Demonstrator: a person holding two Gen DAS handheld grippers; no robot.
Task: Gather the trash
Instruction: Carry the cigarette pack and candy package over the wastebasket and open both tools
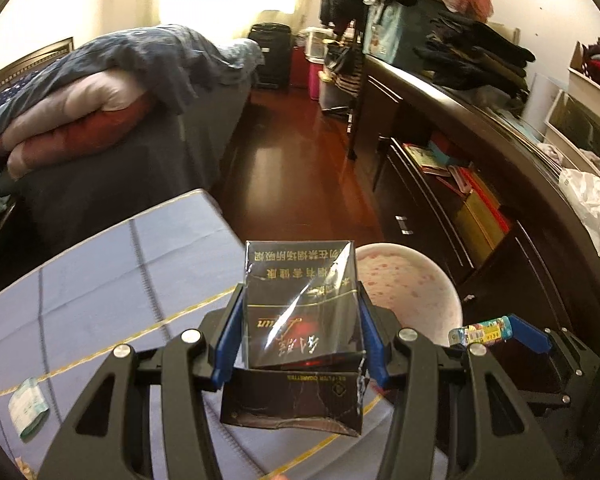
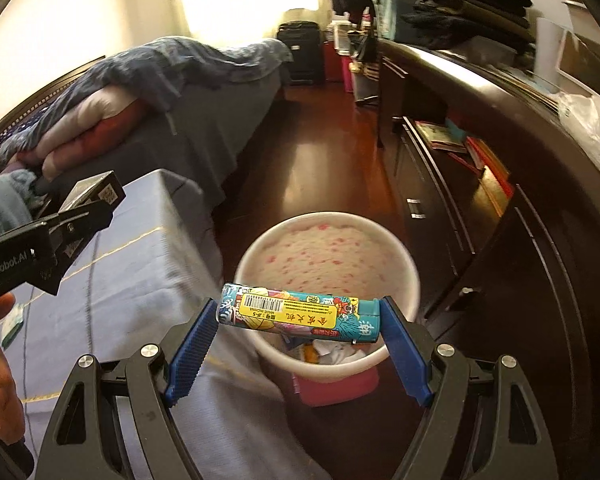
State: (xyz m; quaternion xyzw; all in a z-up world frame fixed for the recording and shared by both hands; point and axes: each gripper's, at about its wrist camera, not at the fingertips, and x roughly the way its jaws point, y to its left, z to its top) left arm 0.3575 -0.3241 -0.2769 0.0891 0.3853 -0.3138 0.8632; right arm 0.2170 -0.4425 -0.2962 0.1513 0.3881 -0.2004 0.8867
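Observation:
My left gripper is shut on a black cigarette pack with gold lettering, held above the blue cloth table edge, beside the white bin. My right gripper is shut on a colourful lighter with a yellow barcode label, held crosswise over the near rim of the white trash bin, which has a pink-speckled liner and some trash inside. The lighter also shows in the left wrist view. The left gripper body shows at the left of the right wrist view.
A table with a blue cloth carries a small green-white packet. A bed with quilts stands left, a dark dresser right with a white plastic bag on it. Wooden floor runs between.

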